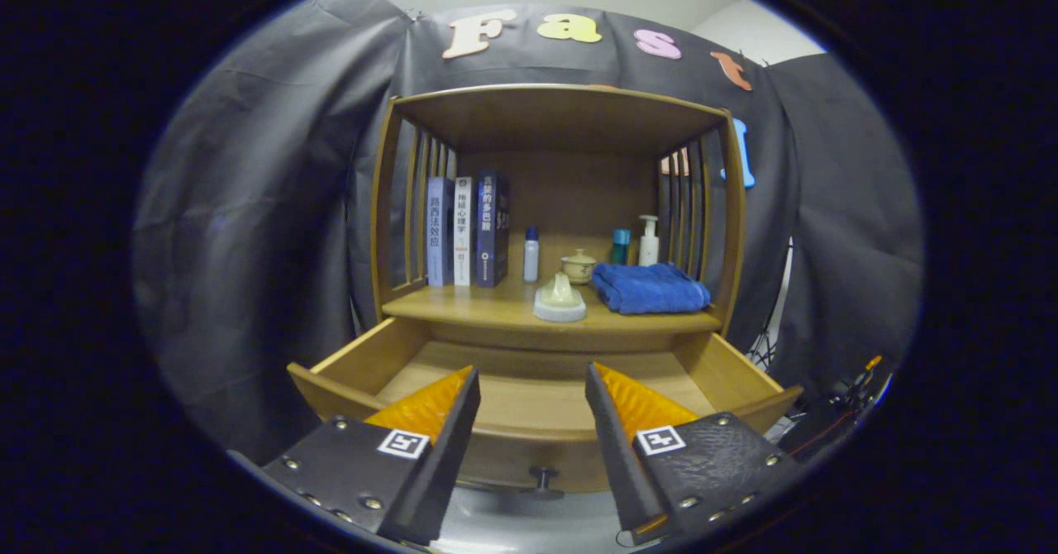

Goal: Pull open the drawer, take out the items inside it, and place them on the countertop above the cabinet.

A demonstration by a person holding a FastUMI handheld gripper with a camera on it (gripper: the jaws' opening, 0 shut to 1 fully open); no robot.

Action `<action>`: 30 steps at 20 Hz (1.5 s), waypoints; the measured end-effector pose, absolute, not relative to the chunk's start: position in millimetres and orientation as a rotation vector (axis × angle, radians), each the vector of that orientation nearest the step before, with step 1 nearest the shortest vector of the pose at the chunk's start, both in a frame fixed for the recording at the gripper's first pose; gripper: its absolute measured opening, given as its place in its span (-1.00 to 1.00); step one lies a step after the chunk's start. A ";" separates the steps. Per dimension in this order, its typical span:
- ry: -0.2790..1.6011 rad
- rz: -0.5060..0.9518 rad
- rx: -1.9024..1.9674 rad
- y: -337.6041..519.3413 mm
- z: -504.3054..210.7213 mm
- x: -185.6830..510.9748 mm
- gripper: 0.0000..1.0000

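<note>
Gripper view: gripper (533,372) fingers spread wide, holding nothing, poised over the pulled-out wooden drawer (529,405); its floor looks bare. Drawer knob (544,478) sits below between the fingers. On the countertop (496,310) beyond: cream ceramic piece (559,298), folded blue towel (650,287), lidded cup (578,266), books (467,230), small bottles (531,254).

Gripper-mounted fisheye camera faces the cabinet (555,207) head-on from just outside the open drawer (537,397), aimed at 12 o'clock, apparently level with the countertop (496,306).
</note>
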State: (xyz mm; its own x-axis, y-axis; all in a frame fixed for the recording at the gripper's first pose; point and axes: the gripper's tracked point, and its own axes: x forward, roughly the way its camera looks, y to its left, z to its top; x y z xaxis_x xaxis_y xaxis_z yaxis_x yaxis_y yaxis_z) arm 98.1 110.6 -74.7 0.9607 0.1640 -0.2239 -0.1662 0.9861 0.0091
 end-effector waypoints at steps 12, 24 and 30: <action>0.331 0.154 0.040 110.9 -134.6 90.2 0.96; 0.323 0.089 0.038 99.2 -142.7 99.8 0.93; 0.337 0.109 0.035 97.1 -142.3 107.8 0.96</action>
